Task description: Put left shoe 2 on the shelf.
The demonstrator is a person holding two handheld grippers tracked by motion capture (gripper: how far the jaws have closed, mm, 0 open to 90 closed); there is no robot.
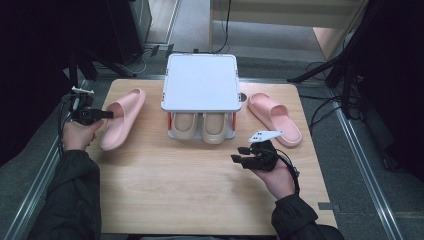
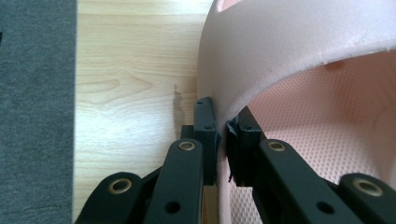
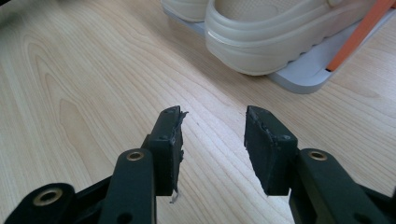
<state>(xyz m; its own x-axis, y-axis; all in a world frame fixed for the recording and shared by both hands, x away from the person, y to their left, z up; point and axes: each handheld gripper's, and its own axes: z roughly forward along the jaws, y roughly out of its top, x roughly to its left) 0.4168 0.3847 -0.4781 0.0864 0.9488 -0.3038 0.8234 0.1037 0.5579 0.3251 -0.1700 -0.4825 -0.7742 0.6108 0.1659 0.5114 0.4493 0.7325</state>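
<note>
One pink slipper [image 2: 280, 56], toe cut off, pinched by left hand-held gripper [image 2: 222, 135].

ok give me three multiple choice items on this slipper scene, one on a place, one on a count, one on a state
1. Where do the beige slippers sit?
A. on the lower shelf of the small rack
B. on top of the rack
C. on the floor

2. How many pink slippers are on the table?
A. one
B. two
C. four

3. What is the left gripper doing?
A. hanging open over bare wood
B. clamped on the strap of the left pink slipper
C. holding a beige slipper

Answers: 1 A, their toes show under the white top. 2 B, one lies each side of the rack. 3 B, the left gripper view shows its jaws pinching the strap's edge.
</note>
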